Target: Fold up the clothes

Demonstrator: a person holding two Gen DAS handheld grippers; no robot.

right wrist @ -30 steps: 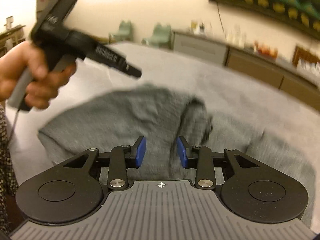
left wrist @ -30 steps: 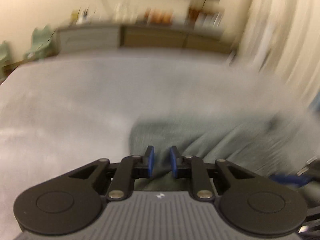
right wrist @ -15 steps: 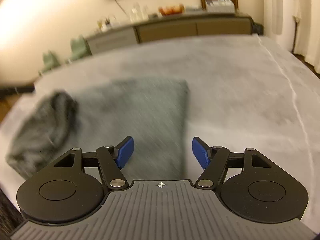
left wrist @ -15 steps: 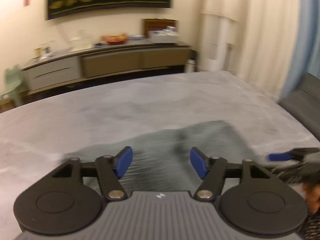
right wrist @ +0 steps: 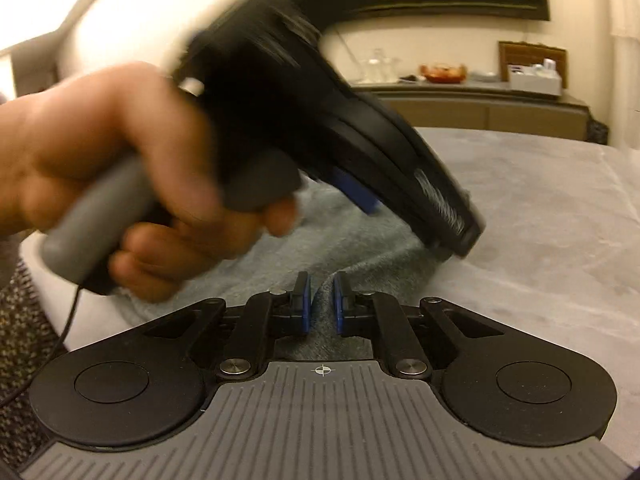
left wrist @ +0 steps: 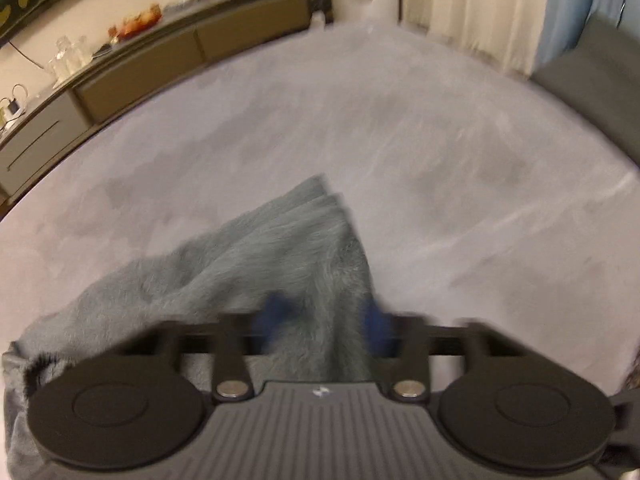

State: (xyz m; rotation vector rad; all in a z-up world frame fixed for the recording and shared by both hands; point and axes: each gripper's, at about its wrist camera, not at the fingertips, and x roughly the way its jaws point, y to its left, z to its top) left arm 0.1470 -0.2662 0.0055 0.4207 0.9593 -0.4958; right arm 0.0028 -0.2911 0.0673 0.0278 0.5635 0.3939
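Note:
A grey fleecy garment [left wrist: 256, 264] lies bunched on the pale grey table cover [left wrist: 440, 152]. My left gripper [left wrist: 326, 320] hovers over its near right edge, jaws open about a hand's width, blurred by motion, with cloth between and under the blue fingertips [left wrist: 276, 312]. In the right wrist view the garment [right wrist: 360, 248] lies ahead. My right gripper [right wrist: 320, 304] has its jaws nearly closed on a raised fold of the garment's edge. The left gripper [right wrist: 448, 240] and the hand holding it [right wrist: 140, 184] fill the upper left of that view.
A long low sideboard [left wrist: 192, 44] with glassware and a fruit bowl stands along the far wall. Curtains [left wrist: 480, 8] hang at the right. A dark grey seat [left wrist: 592, 92] stands beside the table's right edge.
The right gripper went from wide open to nearly closed on the garment's edge. The left gripper narrowed somewhat and swung down over the garment, close in front of the right gripper.

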